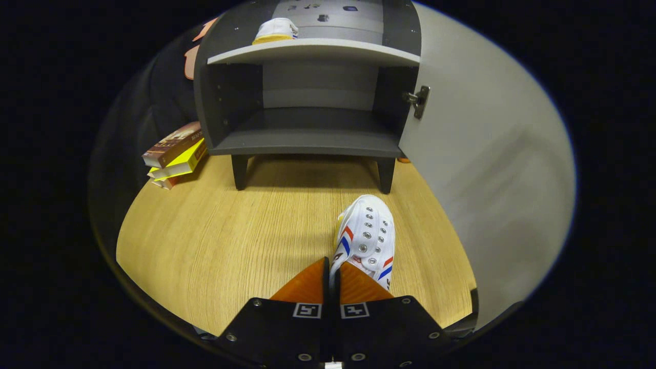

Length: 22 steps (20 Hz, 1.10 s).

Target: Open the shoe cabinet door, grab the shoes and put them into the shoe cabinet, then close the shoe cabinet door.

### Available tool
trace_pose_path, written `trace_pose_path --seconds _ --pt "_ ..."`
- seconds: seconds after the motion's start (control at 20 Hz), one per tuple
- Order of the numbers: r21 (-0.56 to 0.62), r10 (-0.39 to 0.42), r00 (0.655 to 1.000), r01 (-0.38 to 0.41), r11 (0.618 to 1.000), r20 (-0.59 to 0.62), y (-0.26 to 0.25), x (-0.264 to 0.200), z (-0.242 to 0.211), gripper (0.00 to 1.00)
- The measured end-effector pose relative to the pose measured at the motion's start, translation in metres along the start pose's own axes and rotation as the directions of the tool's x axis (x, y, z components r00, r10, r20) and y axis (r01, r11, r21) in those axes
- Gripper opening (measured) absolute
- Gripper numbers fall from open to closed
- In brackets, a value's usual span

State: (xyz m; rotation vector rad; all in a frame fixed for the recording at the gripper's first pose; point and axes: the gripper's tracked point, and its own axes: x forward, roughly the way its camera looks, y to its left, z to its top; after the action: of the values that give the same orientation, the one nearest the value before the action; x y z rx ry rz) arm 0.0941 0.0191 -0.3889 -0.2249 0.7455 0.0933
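White sneaker [366, 240] pinched at its collar between the nearly closed fingers of the gripper [334, 270], toe aimed at the open shoe cabinet [307, 141], door [482, 154] swung wide right, second shoe [275, 31] already shelved above — carrying step, probably needing a lift forward onto the lower shelf.

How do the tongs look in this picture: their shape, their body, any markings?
The tongs have two wedge-shaped fingers that narrow toward the tips. Behind them sit two flat black plates with silver screws, each bearing a small square black-and-white marker.
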Motion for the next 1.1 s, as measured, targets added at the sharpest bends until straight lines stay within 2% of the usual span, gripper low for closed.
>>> trace_pose_path --seconds 0.35,0.7,0.85,1.1 --pt "-0.031 0.005 0.99 -0.001 1.0 0.141 -0.016 -0.077 0.086 0.0" --pt "-0.046 0.017 0.957 -0.004 0.999 0.29 -0.014 -0.15 0.192 0.0" --pt "-0.061 0.026 0.938 -0.006 0.998 0.345 -0.008 -0.164 0.238 0.0" --pt "-0.098 -0.002 0.918 0.044 0.994 0.396 -0.01 -0.157 0.304 0.0"
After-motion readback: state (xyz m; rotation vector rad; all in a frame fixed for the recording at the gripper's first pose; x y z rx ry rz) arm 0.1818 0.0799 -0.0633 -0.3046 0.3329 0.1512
